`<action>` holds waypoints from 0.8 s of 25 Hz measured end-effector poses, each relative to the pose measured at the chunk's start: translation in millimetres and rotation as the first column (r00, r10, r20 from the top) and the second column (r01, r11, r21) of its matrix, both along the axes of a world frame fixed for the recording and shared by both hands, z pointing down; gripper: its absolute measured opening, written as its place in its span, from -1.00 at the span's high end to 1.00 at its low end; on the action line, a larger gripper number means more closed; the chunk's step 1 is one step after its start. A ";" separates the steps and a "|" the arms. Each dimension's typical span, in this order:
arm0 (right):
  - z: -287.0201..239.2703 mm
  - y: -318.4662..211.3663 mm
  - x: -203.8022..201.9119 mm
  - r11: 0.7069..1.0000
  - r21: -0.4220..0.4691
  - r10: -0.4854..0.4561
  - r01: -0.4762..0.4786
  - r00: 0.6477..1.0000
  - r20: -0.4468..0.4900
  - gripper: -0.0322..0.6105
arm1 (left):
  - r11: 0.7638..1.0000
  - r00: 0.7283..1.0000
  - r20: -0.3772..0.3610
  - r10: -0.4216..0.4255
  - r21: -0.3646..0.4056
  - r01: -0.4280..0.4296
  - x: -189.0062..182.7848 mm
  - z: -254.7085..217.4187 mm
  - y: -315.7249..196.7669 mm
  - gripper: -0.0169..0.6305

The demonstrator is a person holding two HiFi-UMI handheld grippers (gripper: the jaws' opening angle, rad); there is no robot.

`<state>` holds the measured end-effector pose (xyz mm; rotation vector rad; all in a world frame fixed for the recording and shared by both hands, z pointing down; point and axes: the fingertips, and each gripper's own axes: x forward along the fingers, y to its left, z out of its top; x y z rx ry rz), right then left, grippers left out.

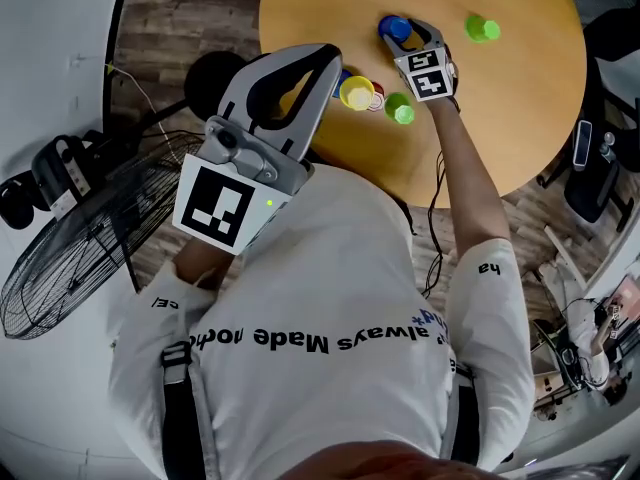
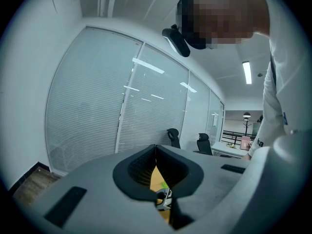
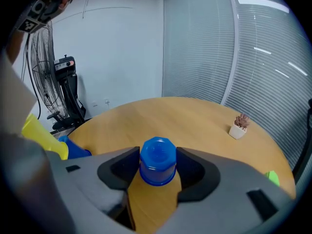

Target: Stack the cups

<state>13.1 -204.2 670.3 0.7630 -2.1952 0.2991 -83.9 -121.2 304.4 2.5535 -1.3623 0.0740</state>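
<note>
A blue cup [image 1: 397, 27] stands upside down on the round wooden table [image 1: 520, 108]. My right gripper [image 1: 402, 36] has its jaws pressed on both sides of it; in the right gripper view the blue cup [image 3: 158, 161] fills the gap of the right gripper [image 3: 158, 155]. A yellow cup [image 1: 357, 92] tops a small stack near the table's front edge, with a green cup [image 1: 401, 109] beside it and another green cup [image 1: 483, 29] at the far right. My left gripper [image 1: 325, 58] is raised off the table, shut and holding nothing; its jaws meet in the left gripper view [image 2: 156, 150].
A standing fan [image 1: 90, 238] is on the floor at the left, and an office chair [image 1: 598, 158] stands right of the table. A small potted plant [image 3: 239, 126] sits on the table's far side. The yellow cup [image 3: 44, 135] shows at the left edge.
</note>
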 end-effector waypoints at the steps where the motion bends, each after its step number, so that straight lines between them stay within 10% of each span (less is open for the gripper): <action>1: 0.2 -0.5 -0.4 1.000 0.003 0.001 -0.001 1.000 -0.002 0.14 | 1.000 1.000 0.000 -0.001 0.000 0.001 -0.5 0.1 -0.1 0.88; 20: -62.3 34.3 26.6 0.994 0.090 0.055 -0.056 0.998 0.014 0.14 | 0.995 0.998 -0.016 0.062 0.076 -0.061 12.6 -27.7 28.7 0.88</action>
